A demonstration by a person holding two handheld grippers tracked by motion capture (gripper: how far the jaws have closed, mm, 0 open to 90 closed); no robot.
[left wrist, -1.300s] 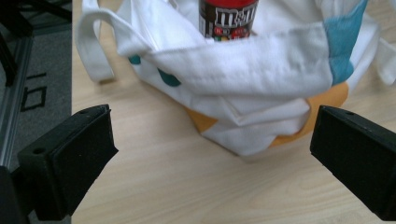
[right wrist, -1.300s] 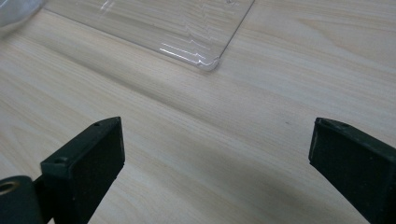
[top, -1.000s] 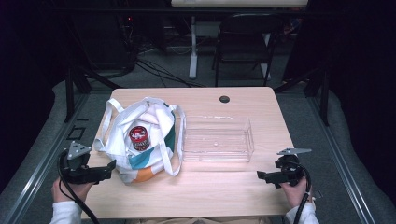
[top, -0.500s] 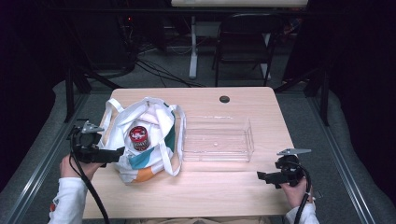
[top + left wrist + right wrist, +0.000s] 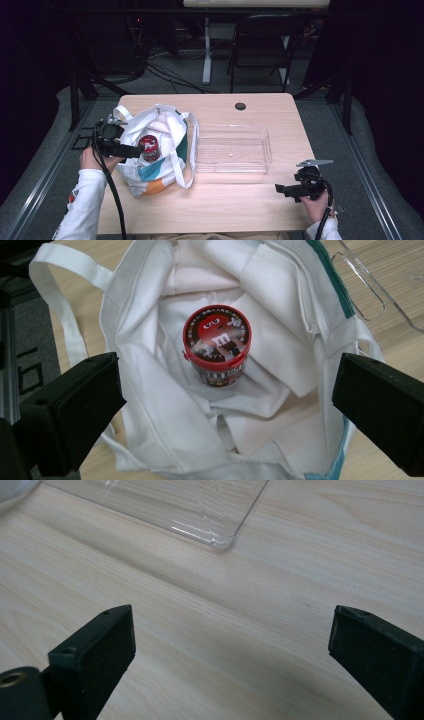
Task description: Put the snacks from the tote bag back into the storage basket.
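Note:
A white tote bag (image 5: 165,131) with teal and orange panels lies open on the left of the wooden table (image 5: 225,205). Inside it stands a candy tub with a red lid (image 5: 148,146), upright among the white folds (image 5: 216,342). My left gripper (image 5: 135,149) hovers at the bag's left side, jaws wide open and pointing into the bag's mouth (image 5: 225,377); the tub sits beyond and between them, untouched. My right gripper (image 5: 280,189) is open and holds nothing above bare wood near the front right (image 5: 232,630). A clear plastic tray (image 5: 232,148) sits right of the bag, its corner (image 5: 220,535) ahead of the right gripper.
A small black round disc (image 5: 240,106) sits near the table's far edge. A dark chair (image 5: 260,45) and a white post (image 5: 206,50) stand behind the table. Bare wood runs along the table's front between the two hands.
My left gripper has moved from the table's front left edge up and forward to the mouth of the bag. The right gripper has stayed put.

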